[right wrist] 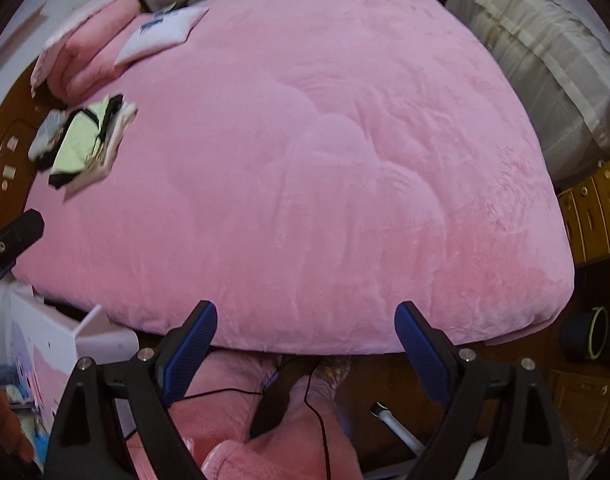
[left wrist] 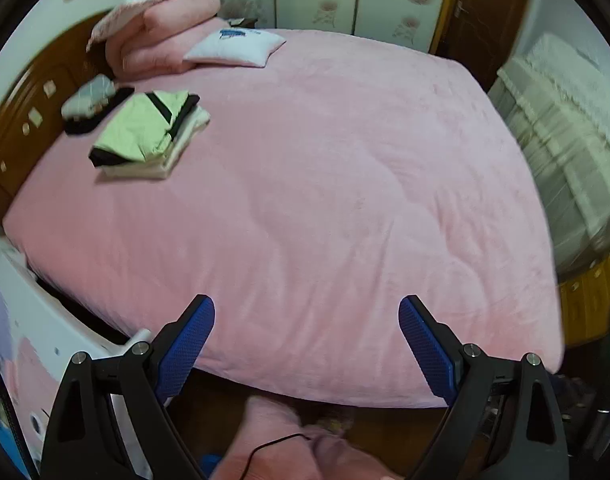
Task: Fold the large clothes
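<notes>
Covering the bed (left wrist: pixel 325 168), a pink blanket lies bare in the middle; folded clothes (left wrist: pixel 145 132) sit stacked near the headboard (left wrist: pixel 29 112). Both the left gripper (left wrist: pixel 307 344) and right gripper (right wrist: pixel 306 344) hover above, jaws wide apart, holding nothing.

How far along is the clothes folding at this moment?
Done: folded clothes stack lies by the headboard. In hand: nothing; left gripper and right gripper are open above the pink bed cover. Left: no unfolded garment is visible.
</notes>
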The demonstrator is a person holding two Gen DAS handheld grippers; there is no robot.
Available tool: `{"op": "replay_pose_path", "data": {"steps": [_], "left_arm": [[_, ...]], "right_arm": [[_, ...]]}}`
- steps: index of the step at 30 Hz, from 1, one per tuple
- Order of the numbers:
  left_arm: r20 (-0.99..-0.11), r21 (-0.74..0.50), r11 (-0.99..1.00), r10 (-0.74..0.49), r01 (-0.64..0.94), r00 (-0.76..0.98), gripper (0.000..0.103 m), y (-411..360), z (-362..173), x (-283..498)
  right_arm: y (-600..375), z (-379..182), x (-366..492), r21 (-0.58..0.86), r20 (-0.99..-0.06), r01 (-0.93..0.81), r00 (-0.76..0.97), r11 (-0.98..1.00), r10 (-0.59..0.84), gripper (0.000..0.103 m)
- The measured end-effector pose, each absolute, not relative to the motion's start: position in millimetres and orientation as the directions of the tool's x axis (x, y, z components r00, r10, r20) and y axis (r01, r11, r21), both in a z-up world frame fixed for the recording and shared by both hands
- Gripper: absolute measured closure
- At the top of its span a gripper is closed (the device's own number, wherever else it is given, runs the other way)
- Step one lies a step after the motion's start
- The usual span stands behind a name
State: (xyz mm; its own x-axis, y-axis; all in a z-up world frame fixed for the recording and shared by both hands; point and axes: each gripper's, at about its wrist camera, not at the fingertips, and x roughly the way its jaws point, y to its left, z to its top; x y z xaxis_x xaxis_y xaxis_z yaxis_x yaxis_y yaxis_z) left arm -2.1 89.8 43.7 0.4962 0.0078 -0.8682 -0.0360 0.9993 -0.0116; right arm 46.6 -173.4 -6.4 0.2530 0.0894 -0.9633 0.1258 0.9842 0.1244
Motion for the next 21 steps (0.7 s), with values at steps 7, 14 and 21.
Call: {"op": "replay_pose_path", "data": {"steps": [7,14,21], "left_arm": [[-0.890,0.013,1.000,0.007,0.010,0.457,0.011,73,16,-16],[-0.908,-0.024,1.000,-0.022,-0.001,0.417,0.011,68,1,-20],[-0.880,0.037,0.999,0.016,0.034,0.474,0.007,57,14,-24]], "right_arm": [[-182,5,35,0.073,-0.955,0.130,0.296,0.989,0.032,0.012],[-171,-1,34,0.030,-0.955,0.030,0.297,0.999,0.020,0.012],[-179,7,32,0.035,-0.946,0.045,0.325,0.998,0.018,0.007]]}}
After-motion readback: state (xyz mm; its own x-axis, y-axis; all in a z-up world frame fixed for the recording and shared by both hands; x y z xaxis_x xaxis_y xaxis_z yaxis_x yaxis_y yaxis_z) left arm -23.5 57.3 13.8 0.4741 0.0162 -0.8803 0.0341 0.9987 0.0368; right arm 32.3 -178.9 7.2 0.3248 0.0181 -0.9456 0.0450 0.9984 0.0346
